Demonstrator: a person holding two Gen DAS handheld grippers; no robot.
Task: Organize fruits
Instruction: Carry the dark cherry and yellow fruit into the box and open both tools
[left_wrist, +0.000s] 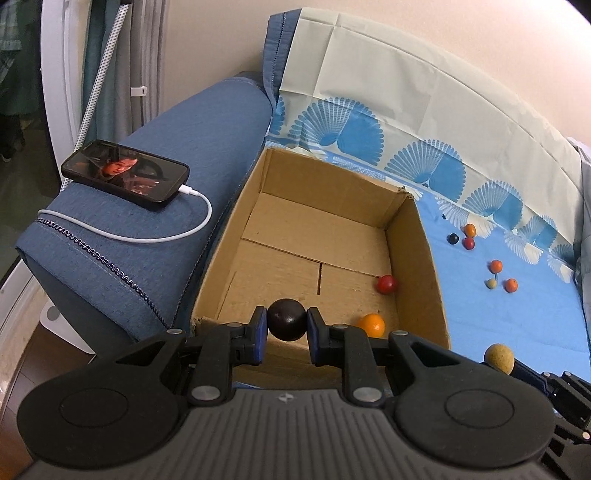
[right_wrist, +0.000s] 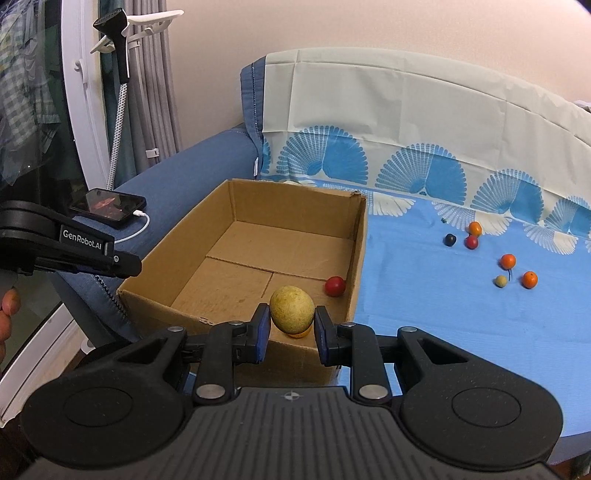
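Observation:
My left gripper (left_wrist: 287, 320) is shut on a dark round fruit (left_wrist: 287, 319), held over the near edge of an open cardboard box (left_wrist: 428, 266). Inside the box lie a red fruit (left_wrist: 386, 284) and an orange fruit (left_wrist: 371, 325). My right gripper (right_wrist: 291, 314) is shut on a yellow-tan fruit (right_wrist: 291, 309), also above the box (right_wrist: 354, 236) near its front wall. The same yellow-tan fruit (left_wrist: 499, 357) shows at the lower right of the left wrist view. The red fruit (right_wrist: 335, 285) lies in the box's far right corner; an orange sliver (right_wrist: 299, 335) peeks below the held fruit.
Several small fruits (right_wrist: 508, 261) lie scattered on the blue patterned cloth (right_wrist: 424, 295) to the right of the box. A phone (left_wrist: 125, 173) on a white cable rests on the blue sofa arm (left_wrist: 166, 147) to the left. The left gripper's body (right_wrist: 66, 243) shows at the left edge.

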